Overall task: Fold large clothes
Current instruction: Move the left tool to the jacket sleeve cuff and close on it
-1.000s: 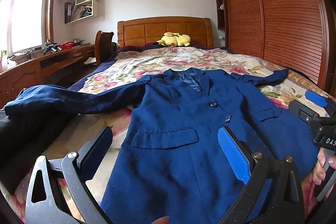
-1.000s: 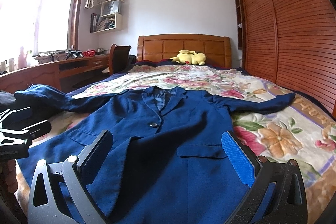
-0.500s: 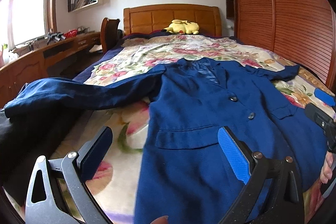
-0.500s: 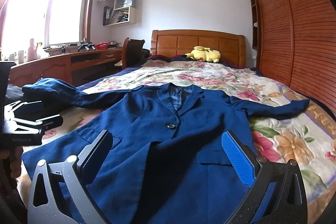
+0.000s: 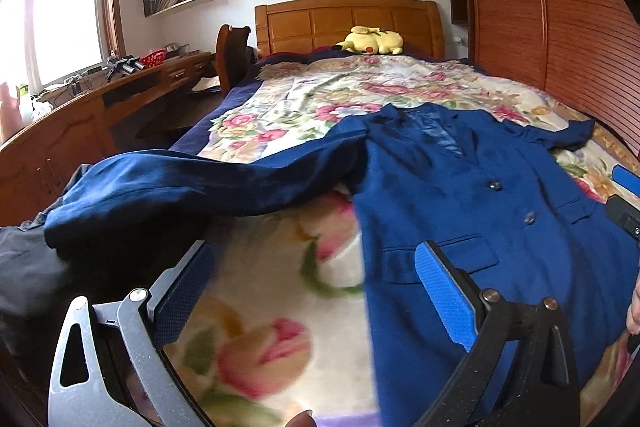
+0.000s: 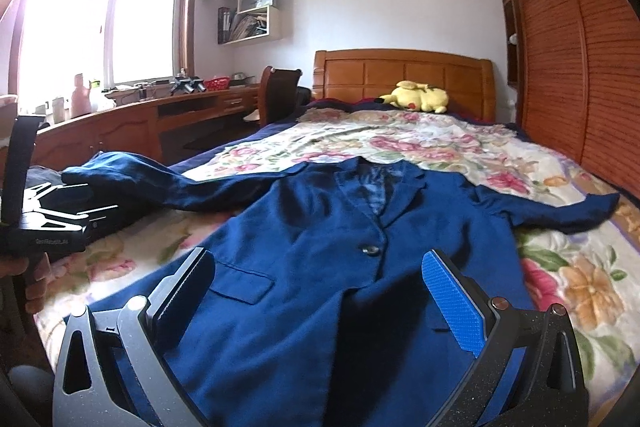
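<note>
On the bed (image 5: 280,291): blue blazer (image 6: 340,267) flat, unfolded.
Change: left hand-held gripper (image 5: 316,291) swung toward left sleeve (image 5: 180,183).
Both hand-held grippers: apart, empty; right hand-held gripper (image 6: 320,291) over hem.

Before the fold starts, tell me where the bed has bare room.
Free: the floral blanket between the jacket collar and the yellow plush toy at the headboard; also the patch under the left sleeve, beside the hem. Crowded: the bed's foot, covered by the jacket, and the right sleeve near the wardrobe.

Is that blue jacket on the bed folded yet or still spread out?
Spread out. The blue jacket lies flat, front up, on the floral bedspread, both sleeves stretched sideways, the left sleeve reaching over the bed's edge.
</note>
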`<state>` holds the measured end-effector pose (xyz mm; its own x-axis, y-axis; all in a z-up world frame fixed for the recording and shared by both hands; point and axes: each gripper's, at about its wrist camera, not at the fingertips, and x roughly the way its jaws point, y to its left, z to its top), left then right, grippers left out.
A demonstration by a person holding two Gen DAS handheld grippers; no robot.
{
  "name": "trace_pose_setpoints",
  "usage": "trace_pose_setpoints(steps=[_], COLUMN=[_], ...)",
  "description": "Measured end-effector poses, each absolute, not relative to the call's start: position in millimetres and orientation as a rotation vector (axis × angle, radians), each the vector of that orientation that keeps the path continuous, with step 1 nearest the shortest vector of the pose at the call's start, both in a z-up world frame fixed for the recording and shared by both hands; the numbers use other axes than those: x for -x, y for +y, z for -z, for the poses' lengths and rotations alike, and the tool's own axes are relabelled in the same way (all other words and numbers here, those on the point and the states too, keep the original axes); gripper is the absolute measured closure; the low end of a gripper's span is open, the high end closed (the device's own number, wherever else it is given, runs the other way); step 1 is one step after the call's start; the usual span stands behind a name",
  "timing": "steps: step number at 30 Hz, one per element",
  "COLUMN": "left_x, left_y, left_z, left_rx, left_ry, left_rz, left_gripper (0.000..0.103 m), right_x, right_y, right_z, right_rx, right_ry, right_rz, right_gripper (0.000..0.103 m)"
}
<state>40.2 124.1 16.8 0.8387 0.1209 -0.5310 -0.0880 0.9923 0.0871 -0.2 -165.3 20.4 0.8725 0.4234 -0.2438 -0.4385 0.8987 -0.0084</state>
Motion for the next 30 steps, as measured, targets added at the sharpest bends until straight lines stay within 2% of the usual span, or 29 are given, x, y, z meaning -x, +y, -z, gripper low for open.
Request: trace_pose_setpoints(steps=[13,21,30], left_x=[-32.3,-28.8,-41.3], left_y=[192.4,250.4,292.4], left_z=[-42.8,-44.3,-35.3], left_rx=[-0.120,-0.087,-0.049], left_ry=[0.581,0.648,0.717], left_rz=[-0.229,-0.366,-0.500], left_gripper=[0.012,0.031,0.031], right_x=[-27.7,-23.9,-26.6], right_y=[-125.0,-110.5,-118.0], right_z=[-38.5,-29.5,-32.6], right_rx=[0.126,0.180,0.195], right_ry=[0.260,0.260,0.282], right_rz=[-0.480,-0.550,-0.566], right_gripper=[0.000,0.000,0.000])
